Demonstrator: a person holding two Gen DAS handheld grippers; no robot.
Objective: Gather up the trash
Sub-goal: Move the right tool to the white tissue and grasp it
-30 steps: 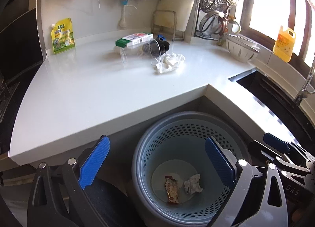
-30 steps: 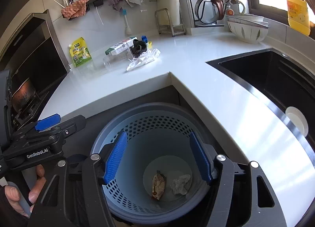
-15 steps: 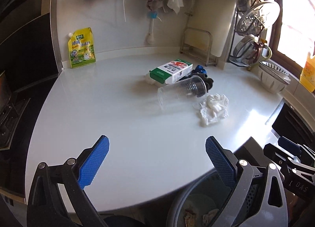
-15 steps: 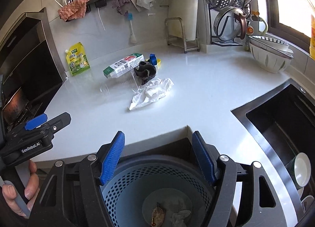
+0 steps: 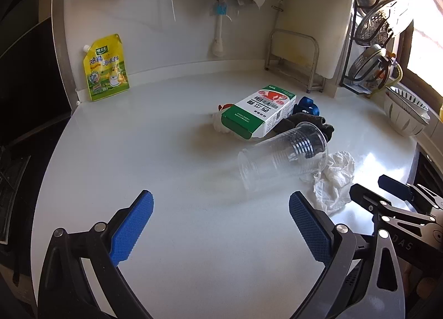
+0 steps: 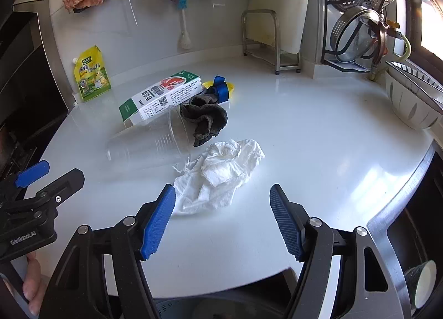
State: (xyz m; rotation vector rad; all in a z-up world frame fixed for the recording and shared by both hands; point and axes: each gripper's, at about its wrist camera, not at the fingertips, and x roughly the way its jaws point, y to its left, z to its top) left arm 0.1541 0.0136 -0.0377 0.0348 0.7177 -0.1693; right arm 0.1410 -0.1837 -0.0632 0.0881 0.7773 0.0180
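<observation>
1. The right hand-held gripper (image 6: 223, 215) hangs above the near edge of the white surface (image 6: 318, 131), its blue pads wide apart and nothing between them. It points down and forward at the crumpled white tissue (image 6: 221, 172), which lies just in front of the left pad, so this piece is probably its next target.
2. The left hand-held gripper (image 5: 220, 226) is also open and empty. It is held beside the other one and a little to the left, aimed at the bare surface in front of the clear plastic cup (image 5: 279, 158). Holding both jaws wide makes sense here: each can come down around a piece of trash without a stop.
3. Under the right gripper, at the bottom of its view, a small part of the grey basket (image 6: 177, 306) shows below the surface edge. It seems placed there so that trash can be dropped in with a short move back.
4. The trash lies together in one heap in the middle of the surface. The cup lies on its side, its rim touching the tissue. It is light and round, so it may roll if it is pushed from one side only.
5. Behind the cup is a dark crumpled cloth (image 6: 206, 119), and beside it the green and white carton (image 6: 163, 96) lies flat. A blue object (image 6: 221, 89) is partly hidden behind the cloth; what it is cannot be told.
6. Far back, a yellow seasoning pouch (image 5: 106, 68) leans against the wall, well apart from the heap. It looks like a kitchen supply, not trash.
</observation>
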